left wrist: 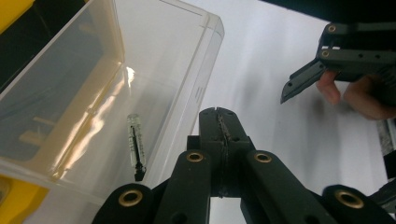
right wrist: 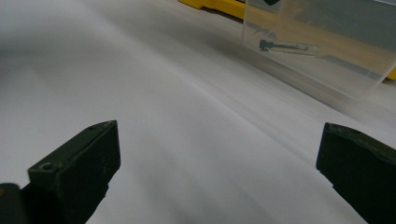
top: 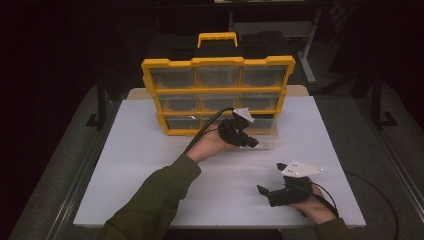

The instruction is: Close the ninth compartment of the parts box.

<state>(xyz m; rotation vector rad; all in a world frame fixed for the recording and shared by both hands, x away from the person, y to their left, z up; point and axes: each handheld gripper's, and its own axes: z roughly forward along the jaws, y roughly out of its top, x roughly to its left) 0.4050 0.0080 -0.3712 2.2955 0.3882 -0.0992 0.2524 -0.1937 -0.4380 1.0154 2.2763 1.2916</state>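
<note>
L gripper (left wrist: 219, 114) is hovering w/ jaws pressed together on nothing, beside the clear drawer (left wrist: 140, 70) pulled out of the yellow organizer (top: 217, 95), a small vial (left wrist: 136, 147) lying inside. R gripper (right wrist: 219, 154), jaws spread, is resting nearby on the table (right wrist: 154, 93), prob. waiting.

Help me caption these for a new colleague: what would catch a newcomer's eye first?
The yellow organizer with clear drawers stands at the far side of the white table. One clear drawer is pulled out onto the table, with a small clear vial lying in it. The left tool, jaws shut with nothing between them, sits beside that drawer, while the right tool, jaws wide open, rests nearer the front edge.
</note>
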